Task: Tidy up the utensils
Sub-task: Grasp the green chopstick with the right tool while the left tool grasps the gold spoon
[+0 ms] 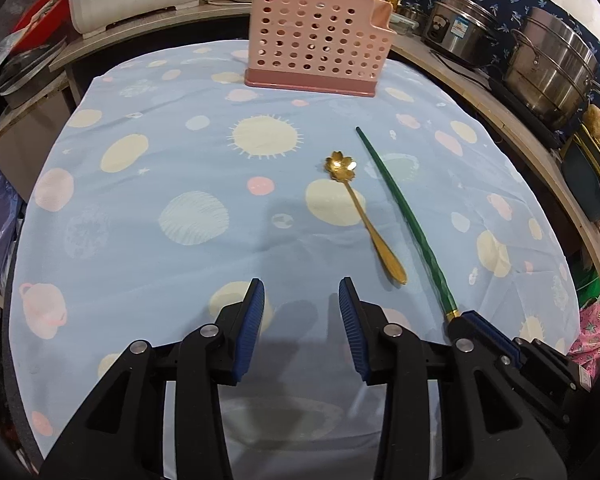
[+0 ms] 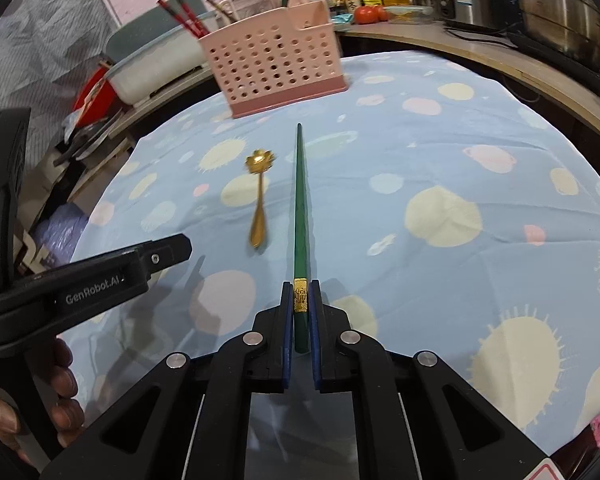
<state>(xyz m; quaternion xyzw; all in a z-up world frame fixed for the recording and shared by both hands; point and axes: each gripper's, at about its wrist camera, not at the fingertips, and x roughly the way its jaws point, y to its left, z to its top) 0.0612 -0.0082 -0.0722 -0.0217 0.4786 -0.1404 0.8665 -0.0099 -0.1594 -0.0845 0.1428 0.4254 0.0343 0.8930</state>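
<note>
Right gripper (image 2: 301, 300): I have it clamped on the green chopstick (image 2: 300, 200) at its gold-banded butt; tip toward 12 o'clock
Left gripper (image 1: 302, 300): jaws apart, empty
Gold spoon (image 1: 362, 212): 1 o'clock of my left gripper
Handling: chopstick seems light, stiff, slick; I judge the butt-end grip suits the pink holder (image 2: 276, 60)

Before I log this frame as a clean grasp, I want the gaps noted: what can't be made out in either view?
- Pink utensil holder: its inside is hidden by its perforated front wall in both views.
- Green chopstick: whether it is lifted or touching the cloth is unclear; the right gripper covers its end.
- Gold spoon: motion-blurred in the right wrist view.
- Left gripper: cut off at the left edge of the right wrist view.
</note>
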